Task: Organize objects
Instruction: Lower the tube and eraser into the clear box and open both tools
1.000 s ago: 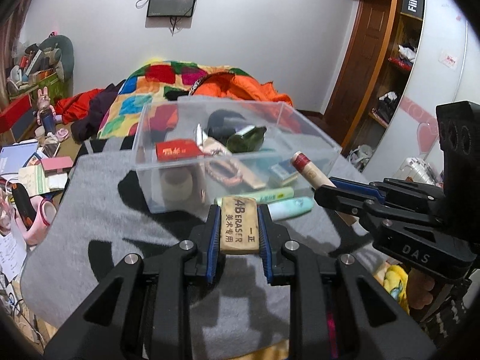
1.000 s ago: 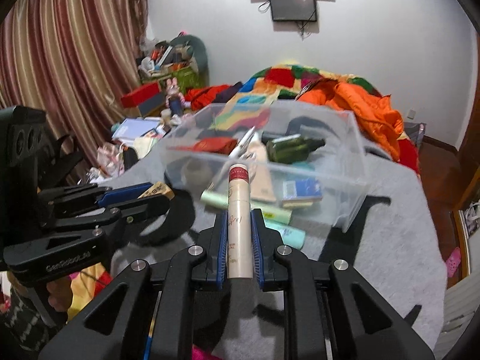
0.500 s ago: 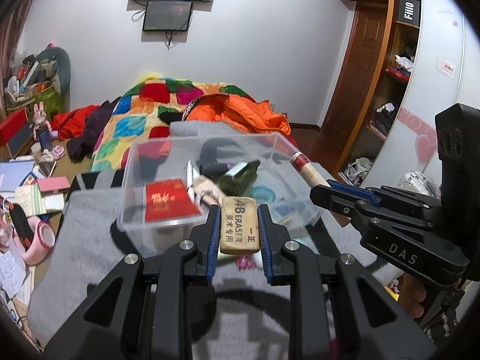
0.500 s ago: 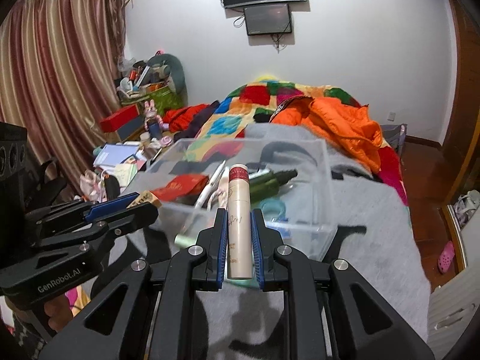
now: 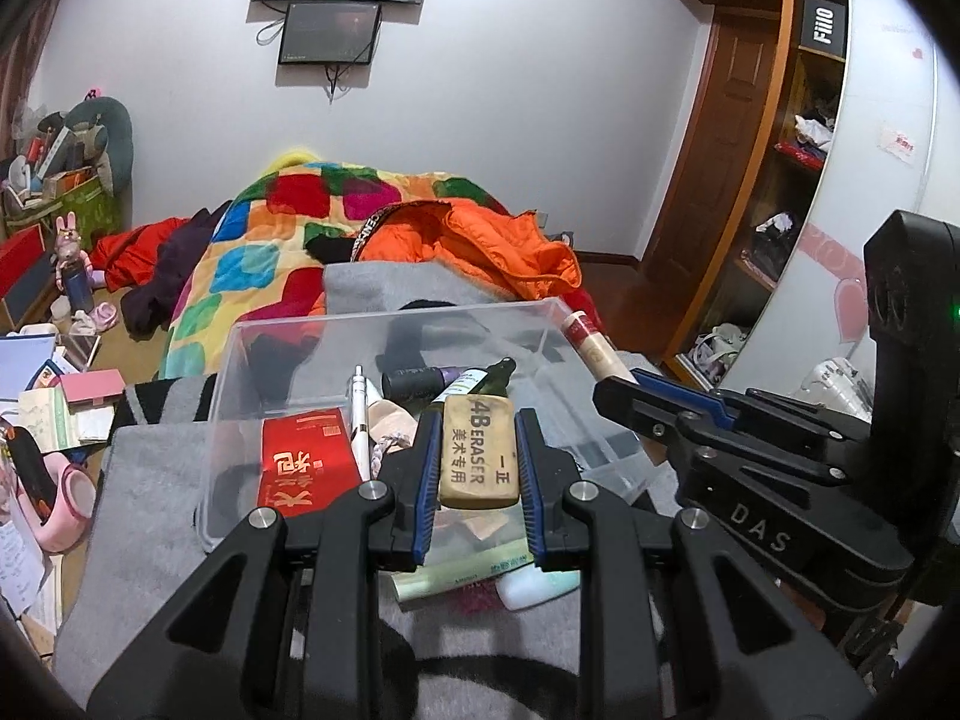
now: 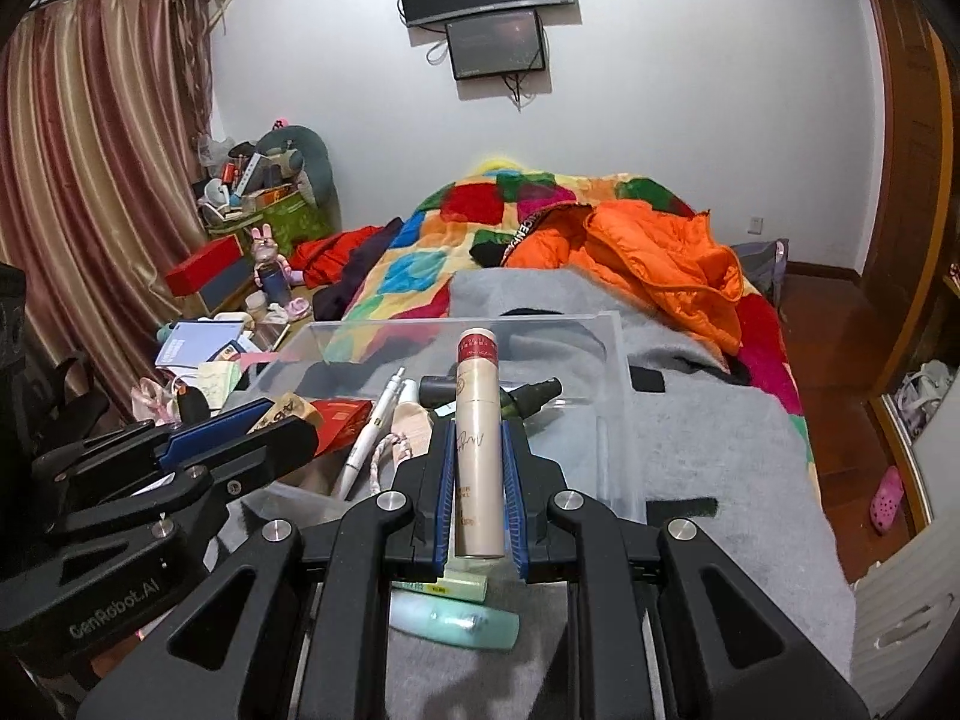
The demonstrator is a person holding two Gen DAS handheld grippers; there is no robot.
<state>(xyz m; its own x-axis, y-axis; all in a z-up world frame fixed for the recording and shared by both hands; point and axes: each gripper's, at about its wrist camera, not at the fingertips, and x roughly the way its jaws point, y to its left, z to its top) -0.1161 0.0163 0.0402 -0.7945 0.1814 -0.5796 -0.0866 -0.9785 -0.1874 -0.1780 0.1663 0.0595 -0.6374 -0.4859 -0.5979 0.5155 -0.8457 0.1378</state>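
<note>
My left gripper [image 5: 478,420] is shut on a tan 4B eraser [image 5: 477,450], held above the near side of a clear plastic box [image 5: 288,327]. Inside the box lie a red packet [image 5: 306,465], a white pen [image 5: 360,420], a dark green bottle [image 5: 480,375] and other small items. My right gripper [image 6: 477,429] is shut on a beige tube with a red cap [image 6: 477,420], also over the box's [image 6: 612,360] near edge. The right gripper [image 5: 636,390] shows at the right of the left wrist view, and the left gripper [image 6: 282,420] at the left of the right wrist view.
The box rests on a grey blanket [image 6: 720,480] spread over a bed. Two pale green tubes [image 5: 474,570] [image 6: 456,627] lie on the blanket in front of the box. A patchwork quilt and an orange jacket [image 6: 654,258] lie behind. Cluttered bedside items [image 5: 54,420] stand at the left.
Both grippers have moved forward and up with their loads, from in front of the box's near wall to over the box. The box now looks lower and its contents show from above.
</note>
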